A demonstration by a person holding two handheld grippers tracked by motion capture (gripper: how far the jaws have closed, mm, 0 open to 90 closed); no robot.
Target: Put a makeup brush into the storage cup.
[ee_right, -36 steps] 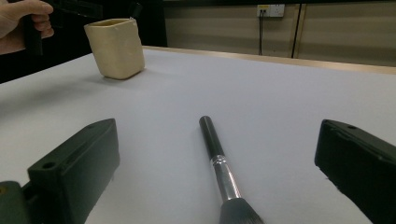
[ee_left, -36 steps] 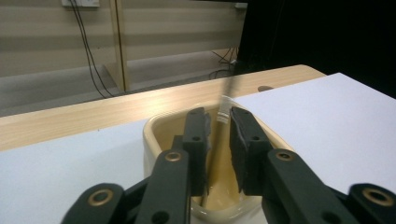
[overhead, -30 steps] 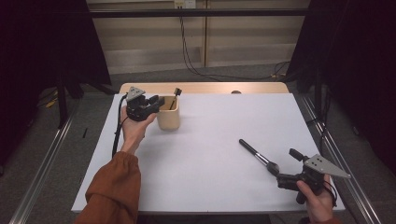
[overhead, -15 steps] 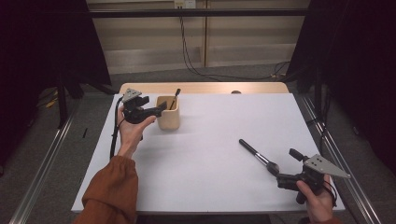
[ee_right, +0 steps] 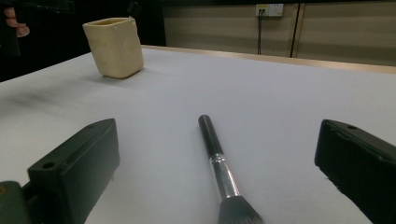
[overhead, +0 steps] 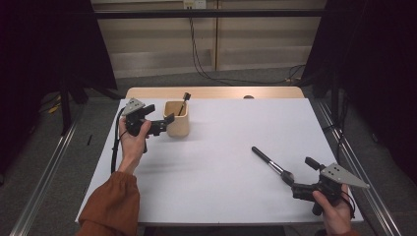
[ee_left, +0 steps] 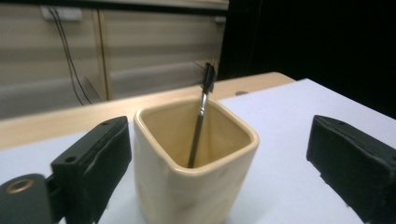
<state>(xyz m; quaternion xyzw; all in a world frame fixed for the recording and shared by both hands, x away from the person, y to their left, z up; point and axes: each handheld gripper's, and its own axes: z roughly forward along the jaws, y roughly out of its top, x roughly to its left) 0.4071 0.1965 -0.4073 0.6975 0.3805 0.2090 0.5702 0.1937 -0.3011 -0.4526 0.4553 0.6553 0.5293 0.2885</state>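
- The cream cup [overhead: 177, 119] stands upright near the far left part of the white table [overhead: 221, 142], close to the wooden strip [overhead: 216, 92] along its far edge.
- A thin dark brush [ee_left: 200, 122] leans inside the cup, its tip poking above the rim toward the far side.
- The left gripper [overhead: 160, 125] sits just beside the cup's left wall, pointed at it. Its jaws have just been opening and now stand wide apart; in the left gripper view the cup sits between them, with the left pad close to its wall and the right pad well clear, neither pressing.
- A larger makeup brush [overhead: 270, 164] with a black handle and metal ferrule lies flat on the table at the near right, well apart from the cup, handle pointing toward the cup's side.
- The right gripper [overhead: 295, 187] rests at the near right, at the brush's bristle end. Its jaws are spread wide, the brush lying between them untouched.
- Open white tabletop lies between the cup and the large brush.
- Black cables [overhead: 196, 54] hang down the wall panels beyond the table.
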